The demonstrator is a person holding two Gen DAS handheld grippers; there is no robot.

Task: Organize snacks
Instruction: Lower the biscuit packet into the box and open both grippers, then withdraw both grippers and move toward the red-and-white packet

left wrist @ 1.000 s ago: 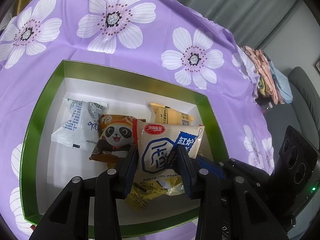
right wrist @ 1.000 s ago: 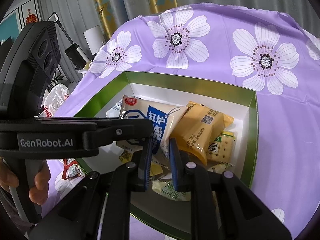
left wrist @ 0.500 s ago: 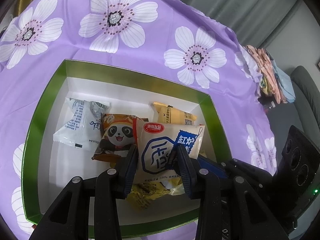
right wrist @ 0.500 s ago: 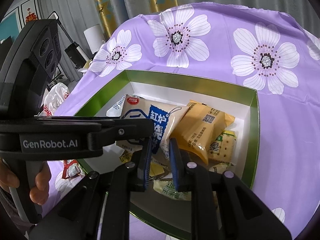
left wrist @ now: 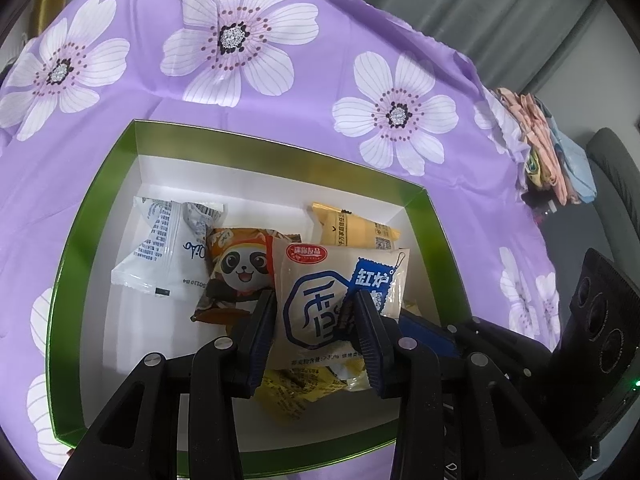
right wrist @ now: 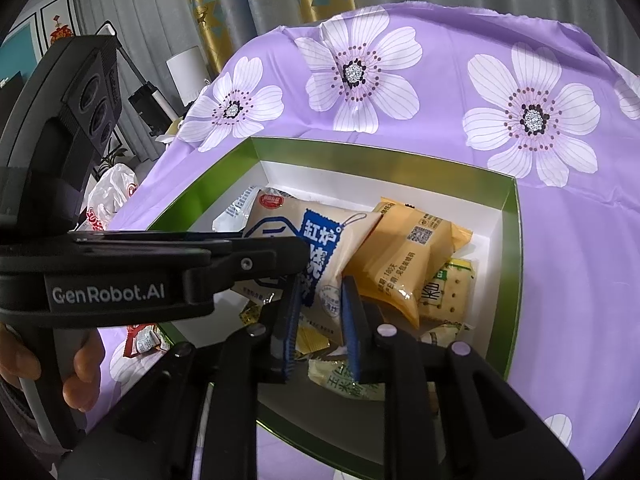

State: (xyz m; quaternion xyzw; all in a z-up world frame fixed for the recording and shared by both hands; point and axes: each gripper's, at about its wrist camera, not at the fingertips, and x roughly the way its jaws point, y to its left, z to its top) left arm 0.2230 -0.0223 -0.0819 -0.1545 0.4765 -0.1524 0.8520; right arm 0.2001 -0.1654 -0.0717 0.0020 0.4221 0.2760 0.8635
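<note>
We see the left gripper [left wrist: 314, 312] pinching the beige bun pack [left wrist: 340, 296], held above the green box [left wrist: 436, 216]. The right gripper [right wrist: 320, 308] has just been easing apart, pack edge between its jaws.

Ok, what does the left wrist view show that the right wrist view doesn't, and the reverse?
Left wrist only: the panda packet, and folded cloths at the table's edge. Right wrist only: the green cracker packet, and the hand holding the left gripper by its handle. Both: the green box, the orange packet, and the beige-and-blue packet clamped in the left gripper.
</note>
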